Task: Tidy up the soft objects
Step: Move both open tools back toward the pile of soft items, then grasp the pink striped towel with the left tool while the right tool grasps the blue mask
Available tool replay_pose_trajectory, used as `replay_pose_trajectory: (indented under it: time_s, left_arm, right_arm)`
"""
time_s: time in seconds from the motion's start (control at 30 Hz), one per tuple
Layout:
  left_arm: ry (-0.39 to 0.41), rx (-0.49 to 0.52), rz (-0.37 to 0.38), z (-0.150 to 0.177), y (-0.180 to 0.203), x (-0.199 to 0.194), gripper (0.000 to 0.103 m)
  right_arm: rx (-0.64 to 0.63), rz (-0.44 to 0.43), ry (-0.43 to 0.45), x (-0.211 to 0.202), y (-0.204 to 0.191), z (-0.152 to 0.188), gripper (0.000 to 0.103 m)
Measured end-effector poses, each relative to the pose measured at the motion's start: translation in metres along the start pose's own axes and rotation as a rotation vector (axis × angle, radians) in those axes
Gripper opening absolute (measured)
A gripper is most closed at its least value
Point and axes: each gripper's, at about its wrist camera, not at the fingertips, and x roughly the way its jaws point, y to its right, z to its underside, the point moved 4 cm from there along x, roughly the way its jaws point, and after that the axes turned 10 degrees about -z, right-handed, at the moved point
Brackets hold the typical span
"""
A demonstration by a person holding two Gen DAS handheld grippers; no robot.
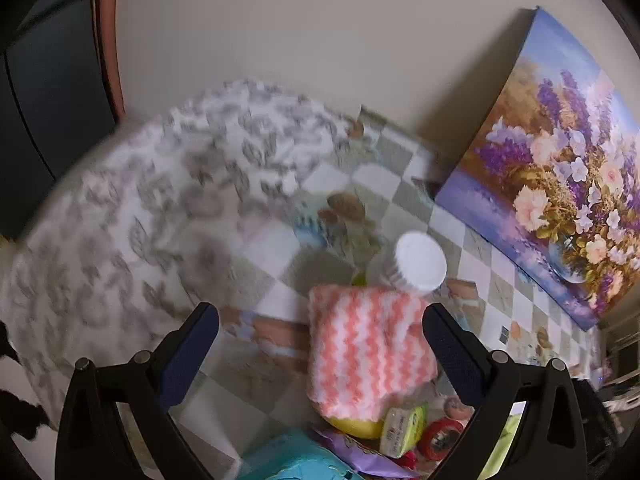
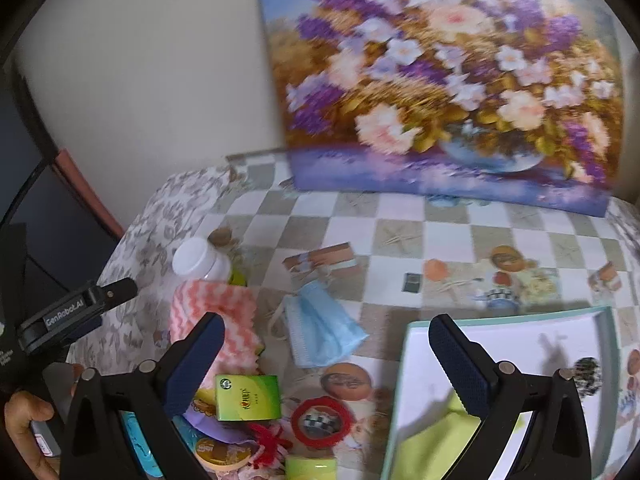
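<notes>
In the left wrist view, the left gripper point(image 1: 320, 344) stands wide open and holds nothing; a fluffy pink-and-white zigzag cloth point(image 1: 368, 352) lies between its fingers on the checkered tablecloth point(image 1: 400, 184), beside a white-capped plastic bottle point(image 1: 416, 262). In the right wrist view, the right gripper point(image 2: 326, 360) is also spread wide and empty, above a green tissue packet point(image 2: 248, 397) and a red tape roll point(image 2: 320, 420). A crumpled blue face mask point(image 2: 324, 330) lies near the cloth; a lime-green cloth point(image 2: 432, 444) sits inside the shallow teal-rimmed white box point(image 2: 508, 332).
</notes>
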Motion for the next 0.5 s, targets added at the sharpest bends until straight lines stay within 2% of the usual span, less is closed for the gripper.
replay_pose_trajectory:
  time_s: [0.07, 0.3, 0.5]
  left_arm:
    - [-0.040, -0.015, 0.016, 0.003, -0.001, 0.008, 0.102]
    - [-0.108, 0.014, 0.007, 0.011, 0.009, 0.028, 0.102]
    - [-0.173, 0.049, 0.008, 0.020, 0.021, 0.046, 0.102]
  right_arm:
    - [-0.010, -0.001, -0.025, 0.013, -0.003, 0.004, 0.103]
    - [-0.028, 0.012, -0.150, 0.065, 0.000, 0.026, 0.103]
    - [-0.011, 0.013, -0.209, 0.094, 0.006, 0.036, 0.099]
